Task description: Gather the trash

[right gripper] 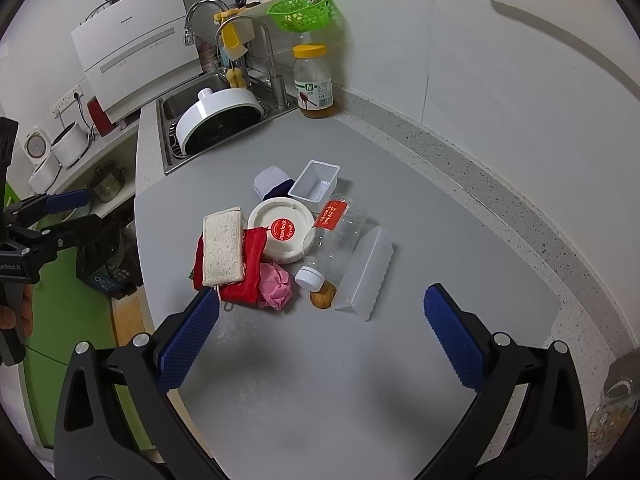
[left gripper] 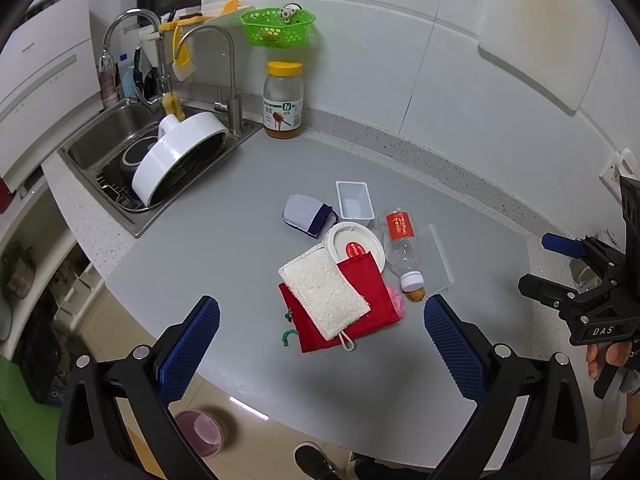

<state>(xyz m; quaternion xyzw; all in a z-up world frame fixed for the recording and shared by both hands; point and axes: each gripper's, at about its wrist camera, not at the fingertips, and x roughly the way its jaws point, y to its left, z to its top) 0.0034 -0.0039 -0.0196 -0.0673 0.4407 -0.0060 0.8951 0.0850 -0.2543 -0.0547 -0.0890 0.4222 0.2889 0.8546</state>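
So far: nothing looks collected; the whole heap lies on the grey counter (right gripper: 400,360), and neither tool holds anything.
Landmark: round white lid (right gripper: 282,229) with a red sticker, in the middle of the heap.
Trash around the lid: empty plastic bottle (right gripper: 334,240) touching its right edge; clear tray (right gripper: 314,181) just behind it; crumpled pink paper (right gripper: 275,280) just in front; a walnut-like brown lump (right gripper: 323,295) in front, by the bottle cap; ridged clear cover (right gripper: 366,274) beyond the bottle.
Likely not trash: white sponge (right gripper: 222,245) on a red cloth (right gripper: 250,270), left of the lid.
Bin: a pink bucket (left gripper: 200,432) on the floor may serve, by my guess.
Left gripper (left gripper: 322,332): spread wide, empty, hanging over the near edge of the heap, touching nothing.
Right gripper (right gripper: 322,322): spread wide, empty, short of the heap; its left finger overlaps the cloth in view, contact unclear.
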